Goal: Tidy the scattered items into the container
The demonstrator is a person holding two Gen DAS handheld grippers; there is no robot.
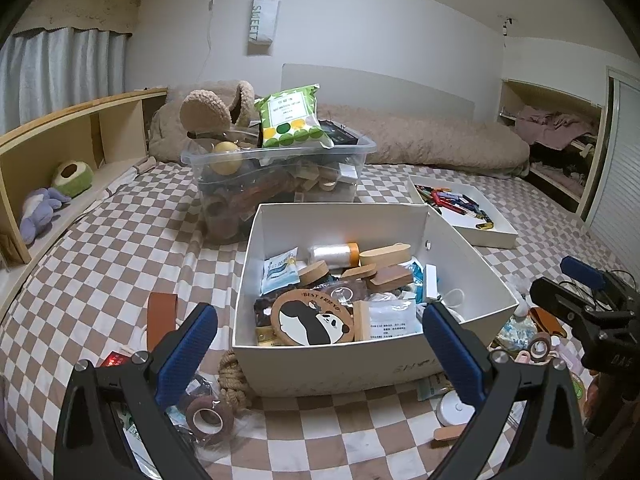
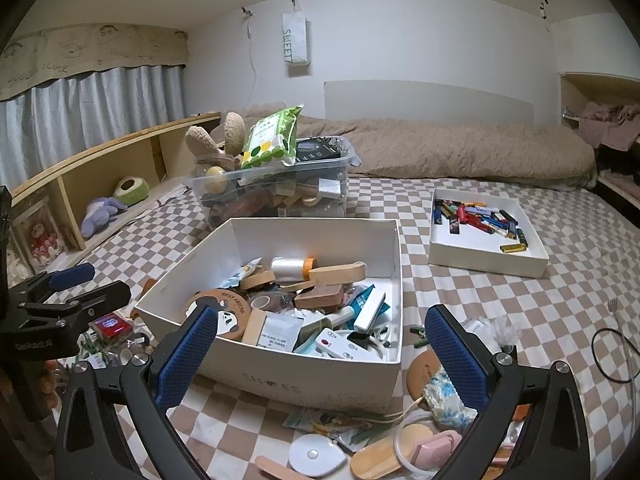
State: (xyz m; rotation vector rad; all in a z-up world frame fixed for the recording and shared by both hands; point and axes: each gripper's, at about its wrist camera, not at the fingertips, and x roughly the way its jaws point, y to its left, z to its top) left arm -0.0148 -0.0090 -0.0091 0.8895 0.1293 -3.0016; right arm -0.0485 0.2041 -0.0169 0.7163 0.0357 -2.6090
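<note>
While both grippers, left [image 1: 320, 354] and right [image 2: 322, 354], hover wide open and empty, the white box [image 1: 360, 376] sits cluttered.

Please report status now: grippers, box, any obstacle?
Left hand-held gripper open, empty; right hand-held gripper open, empty. White box part filled, on bed. Tape roll, rope, round wooden coaster lie outside. Nothing blocks box.

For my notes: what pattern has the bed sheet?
Brown-and-white checks on the bed sheet; right wrist view.
</note>
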